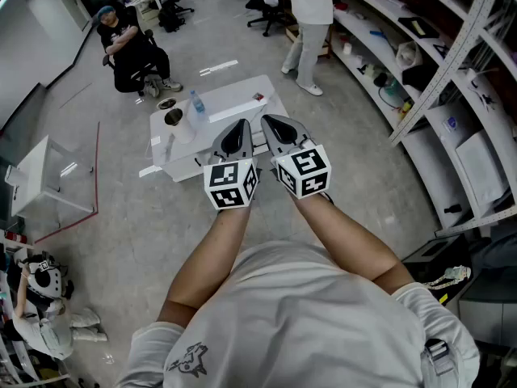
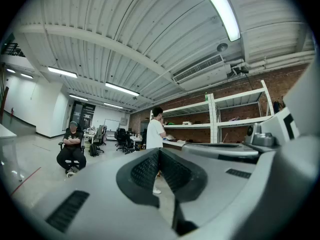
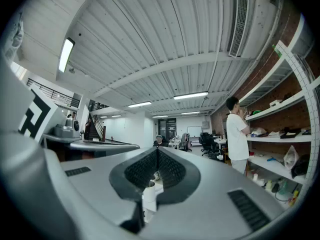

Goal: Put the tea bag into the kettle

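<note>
In the head view a small white table point(image 1: 234, 95) stands ahead of me on the floor. On its left part sit a round metal kettle point(image 1: 174, 117) with an open top, a round lid point(image 1: 167, 103) behind it and a clear water bottle point(image 1: 195, 103). A small reddish packet point(image 1: 258, 97), perhaps the tea bag, lies near the far right corner. My left gripper point(image 1: 241, 124) and right gripper point(image 1: 267, 120) are held side by side at the table's near edge, both shut and empty. The left gripper point(image 2: 159, 152) and right gripper point(image 3: 157, 152) point out level across the room.
A seated person in black point(image 1: 129, 47) is beyond the table on the left, and a standing person in white point(image 1: 311, 14) is on the right. Metal shelving point(image 1: 436, 71) runs along the right side. A clear box stand point(image 1: 48, 176) is at the left.
</note>
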The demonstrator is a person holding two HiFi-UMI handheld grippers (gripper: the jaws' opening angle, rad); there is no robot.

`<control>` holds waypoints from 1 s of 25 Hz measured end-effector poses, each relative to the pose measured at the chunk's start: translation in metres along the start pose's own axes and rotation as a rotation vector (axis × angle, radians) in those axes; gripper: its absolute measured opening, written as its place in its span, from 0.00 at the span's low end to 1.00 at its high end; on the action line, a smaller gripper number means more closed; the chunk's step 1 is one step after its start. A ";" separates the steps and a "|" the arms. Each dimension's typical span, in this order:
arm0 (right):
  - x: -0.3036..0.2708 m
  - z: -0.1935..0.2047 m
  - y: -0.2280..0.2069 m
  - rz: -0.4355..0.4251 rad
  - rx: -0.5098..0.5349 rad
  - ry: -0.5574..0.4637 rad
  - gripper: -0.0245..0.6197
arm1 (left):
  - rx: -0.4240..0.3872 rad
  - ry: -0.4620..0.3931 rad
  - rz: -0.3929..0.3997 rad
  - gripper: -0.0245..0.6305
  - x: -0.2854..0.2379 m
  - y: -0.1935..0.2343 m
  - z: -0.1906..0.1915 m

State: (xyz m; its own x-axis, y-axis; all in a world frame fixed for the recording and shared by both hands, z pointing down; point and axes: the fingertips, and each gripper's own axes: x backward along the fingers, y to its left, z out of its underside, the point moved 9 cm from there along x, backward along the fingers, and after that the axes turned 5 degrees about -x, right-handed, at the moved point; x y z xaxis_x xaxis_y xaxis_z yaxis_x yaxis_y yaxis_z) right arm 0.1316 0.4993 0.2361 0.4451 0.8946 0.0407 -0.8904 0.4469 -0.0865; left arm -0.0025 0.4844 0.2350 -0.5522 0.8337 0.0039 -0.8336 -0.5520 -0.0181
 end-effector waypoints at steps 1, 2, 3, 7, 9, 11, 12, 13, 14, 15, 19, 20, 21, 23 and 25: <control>-0.001 0.001 -0.001 0.000 -0.003 0.001 0.05 | 0.002 0.001 0.001 0.04 -0.001 0.000 0.001; -0.002 0.003 -0.001 0.000 -0.005 0.001 0.05 | 0.003 0.002 0.002 0.04 -0.001 0.000 0.002; -0.002 0.003 -0.002 0.000 -0.006 0.002 0.05 | 0.003 0.003 0.003 0.04 -0.002 0.000 0.003; -0.007 0.006 -0.001 0.001 0.000 0.015 0.05 | 0.001 0.006 0.011 0.04 -0.003 0.003 0.006; -0.010 0.009 0.000 0.001 -0.007 0.016 0.05 | 0.005 0.010 0.014 0.04 -0.004 0.007 0.009; -0.012 0.011 0.001 0.008 -0.011 0.012 0.05 | 0.009 0.014 0.018 0.04 -0.004 0.013 0.012; -0.014 0.012 0.003 0.012 -0.012 0.015 0.05 | 0.011 0.015 0.021 0.04 -0.004 0.016 0.012; -0.015 0.014 0.006 0.016 -0.014 0.021 0.05 | 0.014 0.016 0.024 0.04 -0.002 0.019 0.012; -0.018 0.015 0.009 0.018 -0.015 0.028 0.05 | 0.016 0.016 0.027 0.04 -0.001 0.023 0.012; -0.020 0.016 0.012 0.020 -0.018 0.033 0.05 | 0.018 0.016 0.031 0.04 0.000 0.027 0.010; -0.029 0.018 0.025 0.033 -0.042 0.040 0.05 | 0.013 0.020 0.047 0.04 0.004 0.043 0.008; -0.032 0.019 0.029 0.038 -0.045 0.042 0.05 | 0.008 0.023 0.051 0.04 0.007 0.047 0.010; -0.035 0.020 0.034 0.044 -0.046 0.043 0.05 | 0.005 0.025 0.056 0.04 0.010 0.052 0.011; -0.041 0.021 0.047 0.053 -0.044 0.038 0.05 | 0.005 0.029 0.067 0.04 0.015 0.063 0.013; -0.045 0.022 0.059 0.060 -0.042 0.032 0.05 | 0.012 0.035 0.078 0.04 0.021 0.075 0.014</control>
State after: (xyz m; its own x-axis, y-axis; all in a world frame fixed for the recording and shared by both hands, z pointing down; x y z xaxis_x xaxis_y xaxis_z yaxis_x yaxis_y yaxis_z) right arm 0.0572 0.4851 0.2512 0.3943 0.9190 0.0023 -0.9111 0.3912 -0.1294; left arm -0.0764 0.4600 0.2474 -0.6145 0.7883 -0.0324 -0.7886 -0.6149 -0.0054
